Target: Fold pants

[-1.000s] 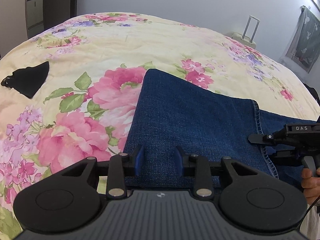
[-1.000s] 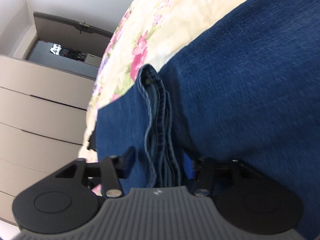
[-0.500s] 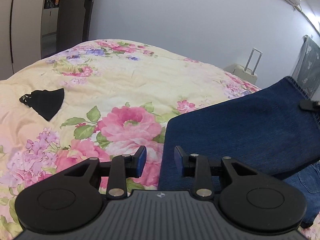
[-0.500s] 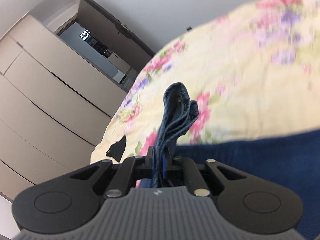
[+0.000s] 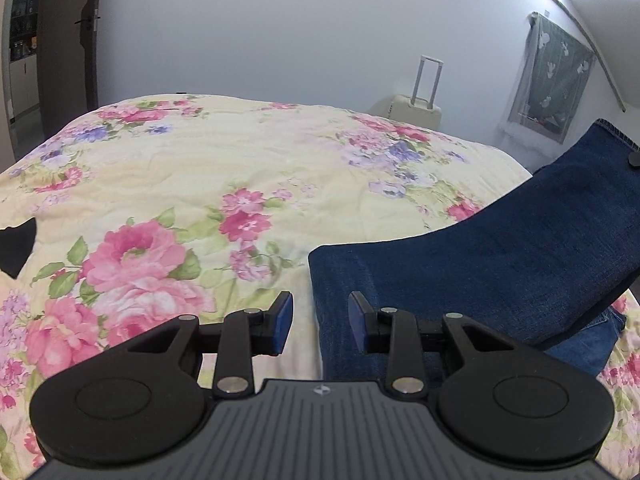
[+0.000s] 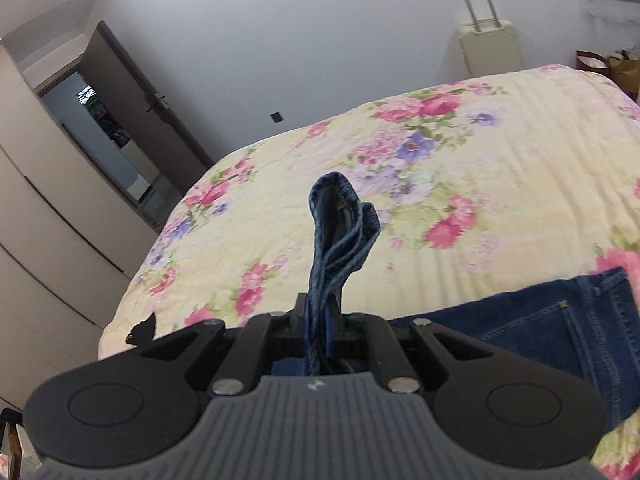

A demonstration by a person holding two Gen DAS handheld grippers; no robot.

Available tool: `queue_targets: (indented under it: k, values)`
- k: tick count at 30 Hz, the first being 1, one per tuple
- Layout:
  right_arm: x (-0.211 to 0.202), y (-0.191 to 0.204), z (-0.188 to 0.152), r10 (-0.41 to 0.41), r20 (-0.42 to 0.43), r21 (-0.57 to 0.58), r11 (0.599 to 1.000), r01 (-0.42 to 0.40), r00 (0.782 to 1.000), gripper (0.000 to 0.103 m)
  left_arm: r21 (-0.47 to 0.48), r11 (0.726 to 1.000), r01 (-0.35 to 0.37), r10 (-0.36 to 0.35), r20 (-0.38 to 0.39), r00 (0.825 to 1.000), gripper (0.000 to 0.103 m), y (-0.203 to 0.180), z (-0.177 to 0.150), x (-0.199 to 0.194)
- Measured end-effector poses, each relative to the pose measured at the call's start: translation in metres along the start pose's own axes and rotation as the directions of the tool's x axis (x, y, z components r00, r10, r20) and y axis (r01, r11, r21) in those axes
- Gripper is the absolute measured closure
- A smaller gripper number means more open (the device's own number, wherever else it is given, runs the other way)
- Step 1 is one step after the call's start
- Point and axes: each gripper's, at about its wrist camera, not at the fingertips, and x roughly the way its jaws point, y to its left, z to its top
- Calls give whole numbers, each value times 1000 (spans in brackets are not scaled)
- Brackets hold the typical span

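Note:
Blue jeans [image 5: 480, 264] lie on a floral bedspread [image 5: 200, 168], their far end lifted up toward the upper right of the left wrist view. My left gripper [image 5: 320, 322] hovers over the jeans' left edge. Its blue pads [image 5: 282, 320] stand apart and press on nothing. My right gripper [image 6: 318, 320] is shut on a bunched strip of denim hem [image 6: 340, 232] that sticks up past its fingers. The rest of the jeans [image 6: 560, 320], with a back pocket showing, lies lower right in the right wrist view.
A small black cloth [image 5: 14, 246] lies at the bed's left edge. A cream suitcase [image 5: 416, 110] stands by the far wall. A wardrobe [image 6: 48, 200] and an open doorway [image 6: 116, 140] are on the left. A curtain [image 5: 556, 76] hangs at the right.
My right gripper shut on the denim hem and rose high, pulling that end of the jeans up. My left gripper lifted and shifted left, to the jeans' edge.

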Motion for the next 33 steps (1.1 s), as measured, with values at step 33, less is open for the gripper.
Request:
queue_targets:
  k: [33]
  values:
    - [91, -368, -63, -376, -148, 172, 901, 399, 915, 103, 90, 996, -21, 38, -197, 980, 65, -82, -33, 102]
